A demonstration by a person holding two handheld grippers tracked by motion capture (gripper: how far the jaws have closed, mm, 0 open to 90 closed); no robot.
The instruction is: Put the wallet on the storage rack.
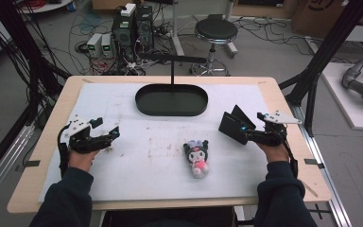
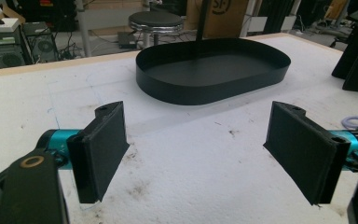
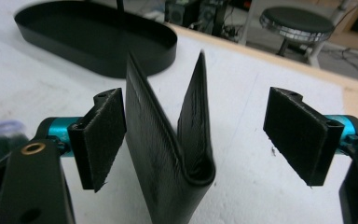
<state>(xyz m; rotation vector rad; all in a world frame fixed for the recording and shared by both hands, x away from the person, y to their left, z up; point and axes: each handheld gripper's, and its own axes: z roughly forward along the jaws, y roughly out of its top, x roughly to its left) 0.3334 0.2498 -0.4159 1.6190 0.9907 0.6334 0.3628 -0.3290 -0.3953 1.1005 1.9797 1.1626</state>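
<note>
Right, both sets of tongs gape wide: the left gripper (image 1: 108, 134) holds nothing, the right gripper (image 3: 193, 140) straddles a half-open black wallet (image 3: 177, 140) unclamped

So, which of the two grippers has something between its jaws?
The right gripper: a folded black wallet stands between its open jaws. The left gripper has only bare white table cover between its jaws.

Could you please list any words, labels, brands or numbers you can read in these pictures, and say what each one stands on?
"SF": partial print on the cardboard box behind the table, cut off by the frame's top edge, so the reading is unsure.
No text is visible on the black tray, the black wallet, the plush toy or the computer towers.
</note>
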